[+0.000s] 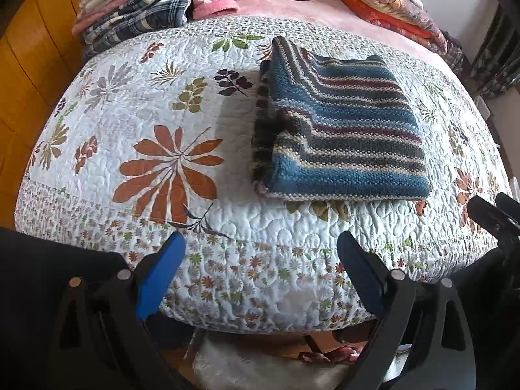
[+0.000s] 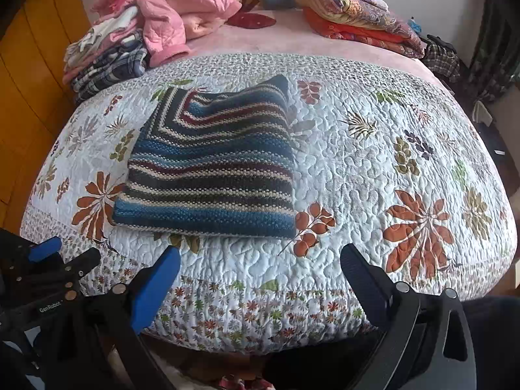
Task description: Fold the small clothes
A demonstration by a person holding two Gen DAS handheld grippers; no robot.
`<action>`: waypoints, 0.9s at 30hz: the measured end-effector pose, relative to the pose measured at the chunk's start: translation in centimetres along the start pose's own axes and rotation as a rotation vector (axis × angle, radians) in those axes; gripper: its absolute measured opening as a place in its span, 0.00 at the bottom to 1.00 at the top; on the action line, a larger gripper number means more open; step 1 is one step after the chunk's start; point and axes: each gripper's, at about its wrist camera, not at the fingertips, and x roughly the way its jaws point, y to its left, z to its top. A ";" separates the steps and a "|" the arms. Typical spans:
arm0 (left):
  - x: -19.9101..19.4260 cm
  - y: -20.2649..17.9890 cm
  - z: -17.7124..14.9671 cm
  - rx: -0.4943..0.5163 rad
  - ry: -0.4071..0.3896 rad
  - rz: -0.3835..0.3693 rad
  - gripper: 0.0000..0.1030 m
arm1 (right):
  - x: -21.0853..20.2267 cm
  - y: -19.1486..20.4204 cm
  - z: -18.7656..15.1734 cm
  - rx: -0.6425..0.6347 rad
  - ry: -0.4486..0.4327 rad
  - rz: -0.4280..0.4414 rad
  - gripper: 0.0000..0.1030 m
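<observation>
A striped knitted garment (image 1: 344, 123) in blue, grey, cream and maroon lies folded into a flat rectangle on the white floral quilt (image 1: 156, 104). The right wrist view shows the same garment (image 2: 211, 165) left of centre on the quilt (image 2: 373, 169). My left gripper (image 1: 261, 245) hovers open over the quilt's front edge, short of the garment, with nothing between its fingers. My right gripper (image 2: 260, 260) is open too, just in front of the garment's near edge, holding nothing. The other gripper's tips (image 1: 487, 211) show at the right edge of the left wrist view.
A pile of plaid and pink clothes (image 2: 130, 39) sits at the back left of the bed. Folded orange and floral blankets (image 2: 357, 19) lie at the back right on a pink sheet (image 2: 260, 42). A yellow wooden wall (image 1: 29, 65) borders the left.
</observation>
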 end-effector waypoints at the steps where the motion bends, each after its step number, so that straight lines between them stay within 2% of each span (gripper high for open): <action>1: -0.1 0.1 0.0 -0.003 -0.001 0.003 0.91 | -0.1 0.1 -0.1 0.001 0.002 -0.002 0.96; 8: -0.7 -0.1 0.0 0.004 -0.015 0.031 0.91 | -0.3 1.3 -0.8 -0.046 0.025 -0.040 0.96; 13: -2.1 -0.1 0.1 0.021 -0.054 0.067 0.91 | -1.4 1.8 -1.2 -0.064 0.015 -0.083 0.96; 18: -3.4 -0.6 0.2 0.042 -0.076 0.085 0.91 | -2.5 1.2 -0.8 -0.041 -0.001 -0.040 0.96; 27: -4.5 -2.1 0.4 0.069 -0.102 0.116 0.91 | -3.5 0.2 -0.1 -0.030 -0.017 -0.030 0.96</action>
